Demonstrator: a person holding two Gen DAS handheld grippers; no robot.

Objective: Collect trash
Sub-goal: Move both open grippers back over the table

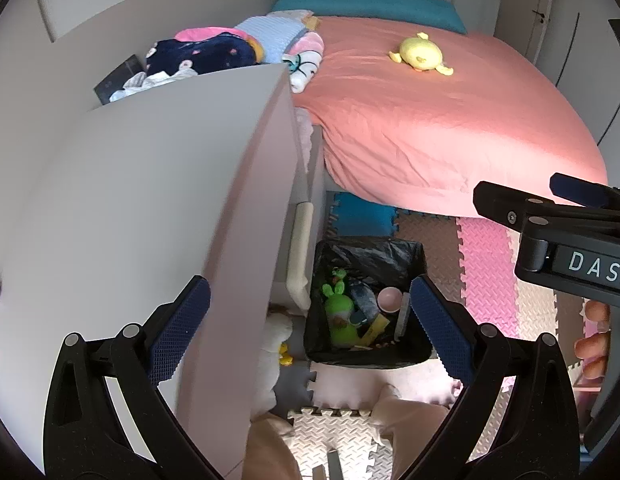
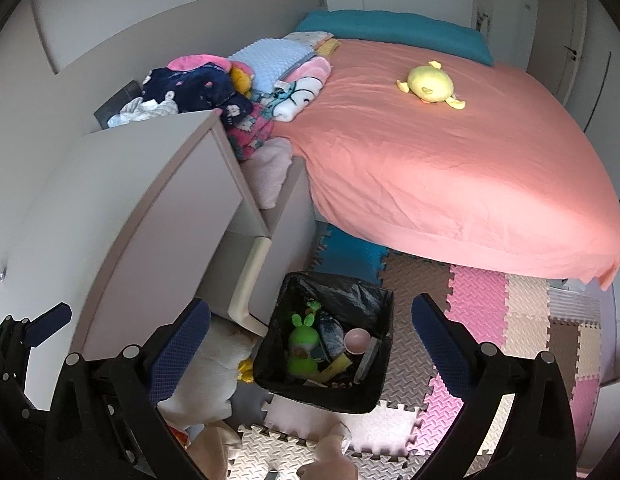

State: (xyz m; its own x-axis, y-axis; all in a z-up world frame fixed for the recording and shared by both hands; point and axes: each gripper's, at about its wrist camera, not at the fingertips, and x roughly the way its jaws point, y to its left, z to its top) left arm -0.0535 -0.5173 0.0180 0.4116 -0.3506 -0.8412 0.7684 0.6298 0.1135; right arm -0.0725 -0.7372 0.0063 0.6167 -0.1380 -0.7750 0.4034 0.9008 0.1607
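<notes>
A bin lined with a black bag [image 1: 390, 360] [image 2: 330, 398] stands on the foam mats below both grippers. Inside it lie a green bunny toy [image 1: 340, 316] [image 2: 304, 344], a pink bowl [image 1: 390, 298] [image 2: 357, 340], a dark bottle and some yellow scraps. My left gripper [image 1: 310, 328] hangs above the bin, open, with nothing between its blue pads. It also shows at the left edge of the right wrist view [image 2: 34, 320]. My right gripper [image 2: 310, 340] is open and empty over the bin too. From the left wrist view, the right gripper [image 1: 518, 190] appears side-on at the right.
A white cabinet [image 1: 150, 200] [image 2: 150, 208] stands close on the left. A bed with a pink sheet [image 1: 430, 120] carries a yellow plush [image 1: 422, 54] and piled blankets. A white plush duck [image 2: 214, 372] lies on the floor beside the bin. Coloured foam mats [image 2: 490, 320] cover the floor.
</notes>
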